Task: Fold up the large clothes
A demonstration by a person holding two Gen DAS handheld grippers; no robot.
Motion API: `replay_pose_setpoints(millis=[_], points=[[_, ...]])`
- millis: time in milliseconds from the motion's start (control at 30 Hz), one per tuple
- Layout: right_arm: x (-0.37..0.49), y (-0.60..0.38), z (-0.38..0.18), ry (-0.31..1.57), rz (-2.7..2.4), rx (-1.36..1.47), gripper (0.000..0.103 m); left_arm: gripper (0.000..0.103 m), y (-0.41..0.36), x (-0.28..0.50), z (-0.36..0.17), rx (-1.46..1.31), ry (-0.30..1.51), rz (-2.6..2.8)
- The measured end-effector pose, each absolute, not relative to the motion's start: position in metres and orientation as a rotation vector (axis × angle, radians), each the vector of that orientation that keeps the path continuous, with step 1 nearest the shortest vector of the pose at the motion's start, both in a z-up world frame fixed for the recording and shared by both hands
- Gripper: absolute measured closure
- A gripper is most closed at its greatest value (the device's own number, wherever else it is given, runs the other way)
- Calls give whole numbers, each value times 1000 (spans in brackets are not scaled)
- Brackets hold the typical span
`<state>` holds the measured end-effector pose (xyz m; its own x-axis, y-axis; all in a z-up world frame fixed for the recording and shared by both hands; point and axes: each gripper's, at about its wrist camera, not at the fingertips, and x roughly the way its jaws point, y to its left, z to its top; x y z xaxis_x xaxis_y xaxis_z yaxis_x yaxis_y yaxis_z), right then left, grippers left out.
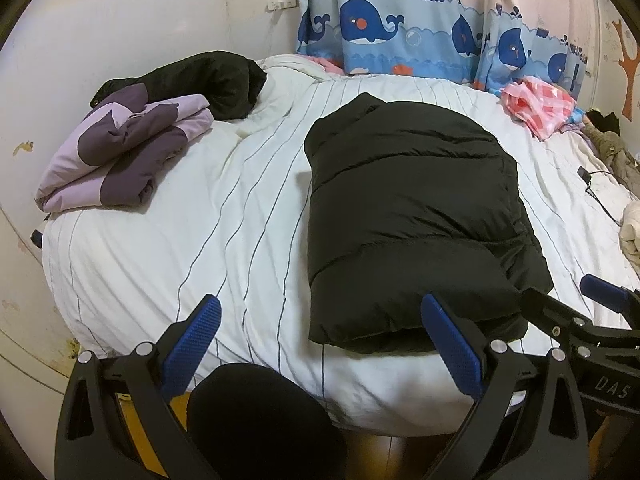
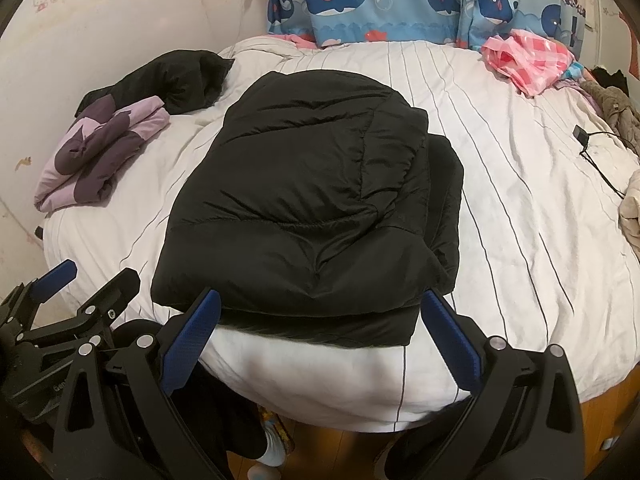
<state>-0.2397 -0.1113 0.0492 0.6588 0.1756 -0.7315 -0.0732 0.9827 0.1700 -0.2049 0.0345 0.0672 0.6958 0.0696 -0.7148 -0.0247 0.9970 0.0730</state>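
On the bed, frame centre: black puffer jacket (image 2: 308,204) lies folded into a thick rectangular bundle on the white striped duvet (image 2: 500,200), near edge of the bundle close to the bed's near edge.
Left gripper (image 1: 320,350): bottom of the left wrist view, blue pads spread wide, nothing between them; right pad overlaps the jacket's (image 1: 416,220) near corner in the frame, contact cannot be told.
Right gripper (image 2: 320,336): bottom of the right wrist view, pads spread wide and empty, framing the jacket's near edge; not clamped on it.
Upper left of frame: purple and lilac garment (image 2: 100,152) folded, touching a crumpled black garment (image 2: 176,76) behind it.
Upper right: pink checked cloth (image 2: 528,58) bunched by the whale-print curtain (image 2: 380,0).
Right edge: black cable (image 2: 596,152) lies on the duvet.
Bottom of frame: wooden floor (image 2: 352,452) below the bed.
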Motion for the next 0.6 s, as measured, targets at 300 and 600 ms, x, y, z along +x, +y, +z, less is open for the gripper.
replay_pose_setpoints(millis=[300, 600], points=[[-239, -113, 47, 844, 139, 121, 6, 7, 36, -204, 68, 44, 803, 47], [-238, -114, 46, 845, 134, 119, 6, 7, 36, -203, 68, 38, 799, 44]])
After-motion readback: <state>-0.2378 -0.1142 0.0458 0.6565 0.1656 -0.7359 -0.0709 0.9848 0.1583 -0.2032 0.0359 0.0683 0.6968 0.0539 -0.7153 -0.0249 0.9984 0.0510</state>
